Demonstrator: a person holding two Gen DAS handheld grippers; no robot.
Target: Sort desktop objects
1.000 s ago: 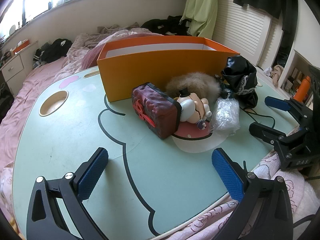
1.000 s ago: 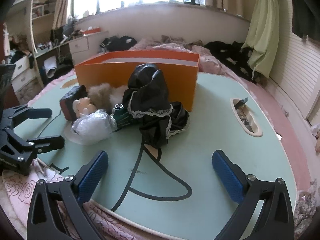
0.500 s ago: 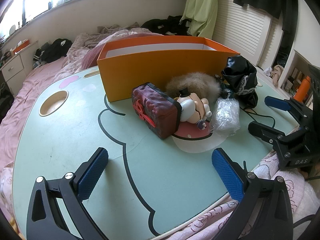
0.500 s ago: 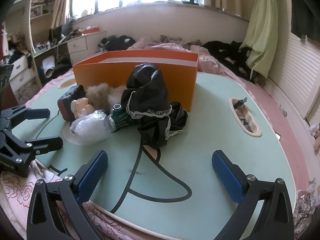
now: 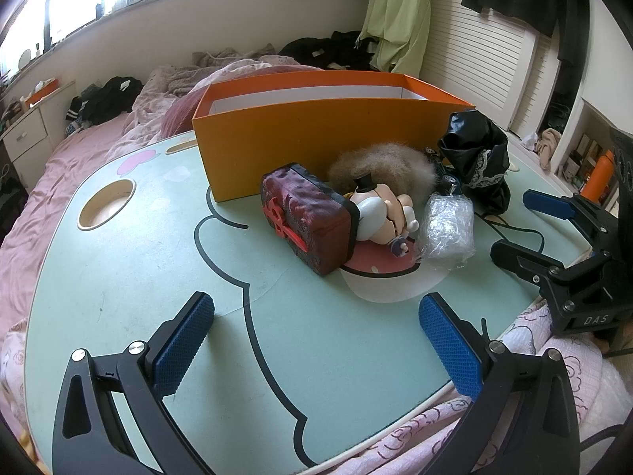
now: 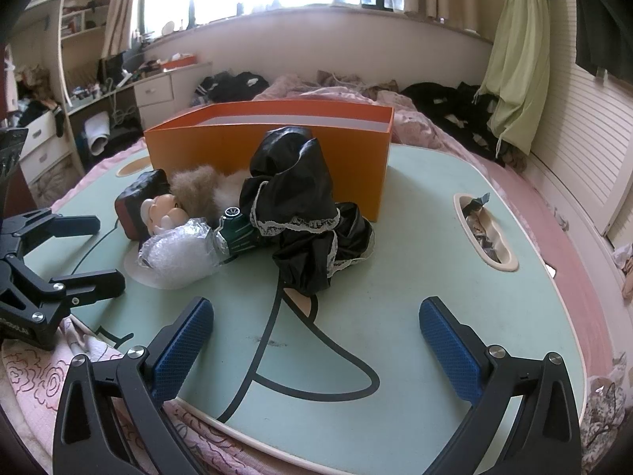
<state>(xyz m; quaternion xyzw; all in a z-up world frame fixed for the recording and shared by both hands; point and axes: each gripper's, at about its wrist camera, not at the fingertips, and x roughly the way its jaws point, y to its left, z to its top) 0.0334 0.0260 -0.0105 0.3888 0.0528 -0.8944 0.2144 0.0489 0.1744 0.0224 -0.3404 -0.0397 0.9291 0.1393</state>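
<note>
An open orange box stands at the back of a pale green table. In front of it lie a dark red block, a small doll with a fluffy brown tuft, a clear plastic wrap bundle, a green item and a black lace-trimmed cloth. My left gripper is open, empty, hovering near the table's front edge. My right gripper is open and empty too, also seen as the right gripper.
A round cut-out lies at the table's left and an oblong slot with scraps at its right. Pink bedding surrounds the table. Drawers and clothes sit behind. An orange bottle stands far right.
The right wrist view has shifted slightly, so the objects sit a little lower and closer. The left gripper has barely moved. Both stay open.
</note>
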